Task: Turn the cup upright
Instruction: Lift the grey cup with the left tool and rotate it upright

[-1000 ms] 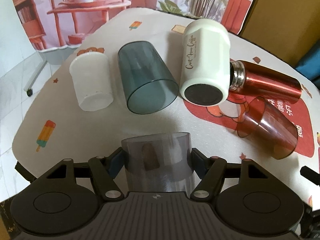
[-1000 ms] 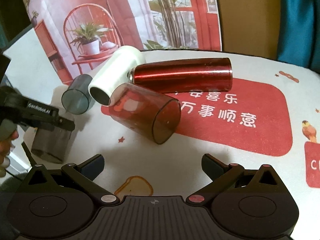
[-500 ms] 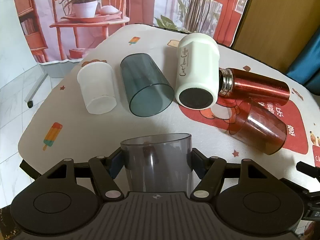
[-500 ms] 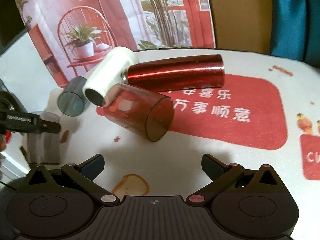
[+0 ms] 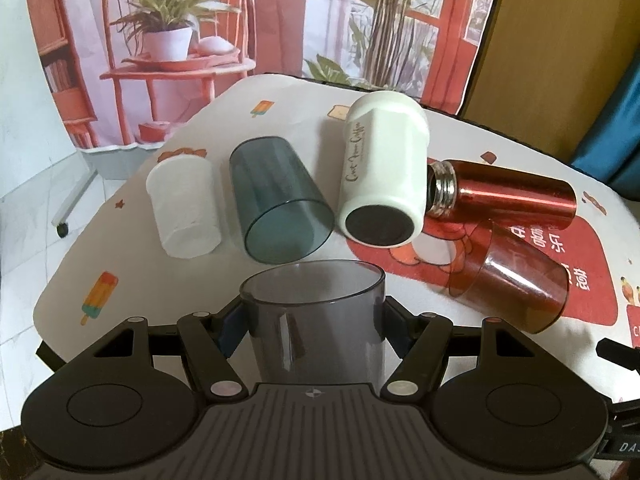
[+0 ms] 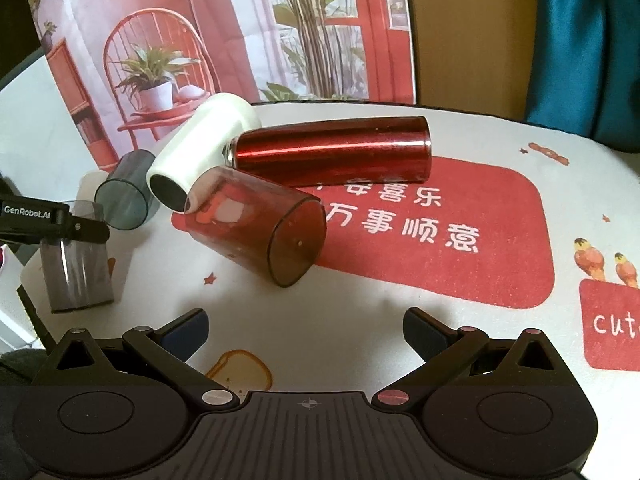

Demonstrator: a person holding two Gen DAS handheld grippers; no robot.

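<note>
Your left claw (image 5: 313,322) grips the smoky grey cup (image 5: 316,320), mouth up, at the tabletop's (image 5: 132,276) near-left edge.

The cup stands upright near that corner, pads pressed on both sides; whether its base touches the cloth you cannot tell. Your right claw (image 6: 306,332) hangs open and empty over bare cloth. Ahead lie a frosted white cup (image 5: 184,208), a teal cup (image 5: 276,204), a cream mug (image 5: 382,172), a red flask (image 5: 508,200) and a red cup (image 6: 258,226), all on their sides and close together. Open room lies between your claws and that row.
</note>
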